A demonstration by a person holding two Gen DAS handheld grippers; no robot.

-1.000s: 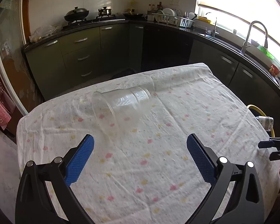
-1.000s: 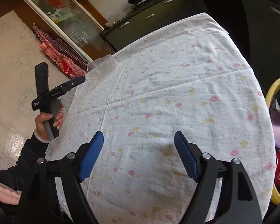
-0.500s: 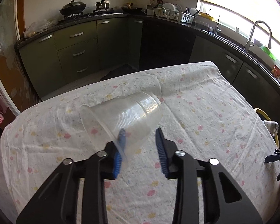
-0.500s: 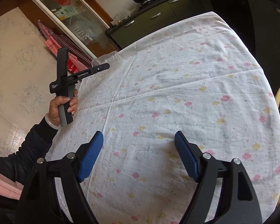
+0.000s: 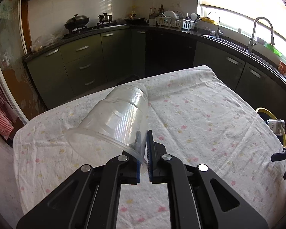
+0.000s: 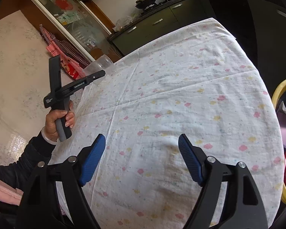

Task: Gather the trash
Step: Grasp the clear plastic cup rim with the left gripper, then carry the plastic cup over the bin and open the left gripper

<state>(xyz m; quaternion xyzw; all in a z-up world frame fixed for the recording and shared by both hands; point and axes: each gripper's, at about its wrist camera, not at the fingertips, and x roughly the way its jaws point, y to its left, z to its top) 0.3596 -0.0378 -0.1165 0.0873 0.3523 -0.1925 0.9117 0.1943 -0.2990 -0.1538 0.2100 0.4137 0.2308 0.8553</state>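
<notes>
A clear plastic cup point(image 5: 116, 122) is held tilted above the table, its open mouth toward me. My left gripper point(image 5: 144, 139) is shut on the cup's rim wall, one pad inside and one outside. In the right wrist view the left gripper point(image 6: 101, 74) is at the table's far left edge with the cup point(image 6: 99, 65) lifted in it. My right gripper point(image 6: 142, 152) is open and empty, low over the near part of the floral tablecloth point(image 6: 181, 95).
A yellow-rimmed bin point(image 6: 282, 89) with trash stands off the table's right side; it also shows in the left wrist view point(image 5: 267, 112). Kitchen cabinets point(image 5: 82, 66) and a sink counter point(image 5: 247, 53) lie beyond the table. A red checked cloth point(image 6: 66, 57) hangs at left.
My left gripper closed on the cup's rim and lifted it off the cloth, tipping its base up. The right gripper stayed open and nearly still.
</notes>
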